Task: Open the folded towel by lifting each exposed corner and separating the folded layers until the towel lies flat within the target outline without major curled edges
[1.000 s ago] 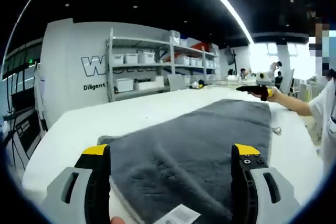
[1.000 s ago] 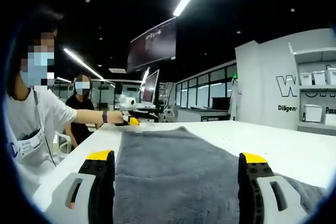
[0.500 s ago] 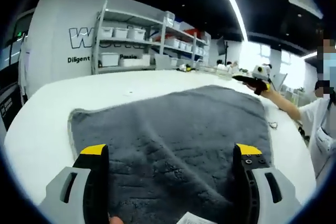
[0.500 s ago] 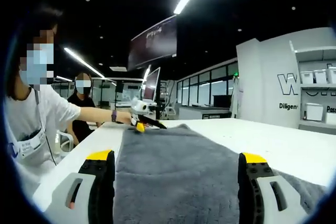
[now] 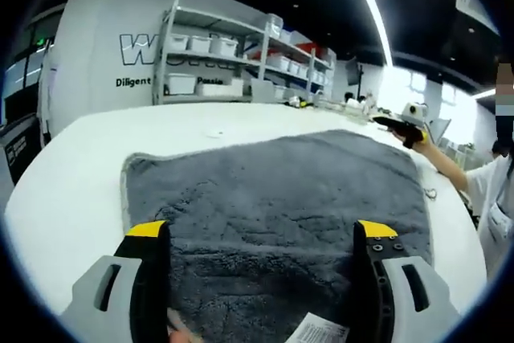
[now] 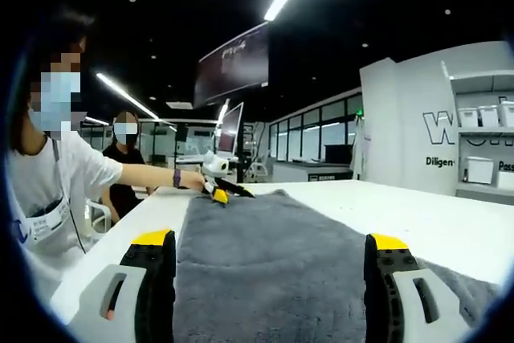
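Note:
A grey towel (image 5: 273, 190) lies spread on the white table (image 5: 72, 190), with a white label (image 5: 317, 328) at its near edge. My left gripper (image 5: 261, 234) hovers open over that near edge, the towel below its wide-set jaws. In the right gripper view the towel (image 6: 265, 255) runs away from me, and my right gripper (image 6: 270, 240) is open above its end. The left gripper (image 6: 221, 190) shows there at the towel's far left corner, in a person's hand. The right gripper (image 5: 404, 124) appears at the far right corner in the left gripper view.
Shelves with white bins (image 5: 233, 70) stand against a lettered wall behind the table. A second person (image 6: 128, 158) stands beyond the table's left side, near a hanging screen (image 6: 234, 66). Bare white tabletop (image 6: 418, 214) flanks the towel.
In the right gripper view the left gripper has come down from above the table edge to the towel's far corner. The left gripper view has shifted, with more of the towel's left edge in sight.

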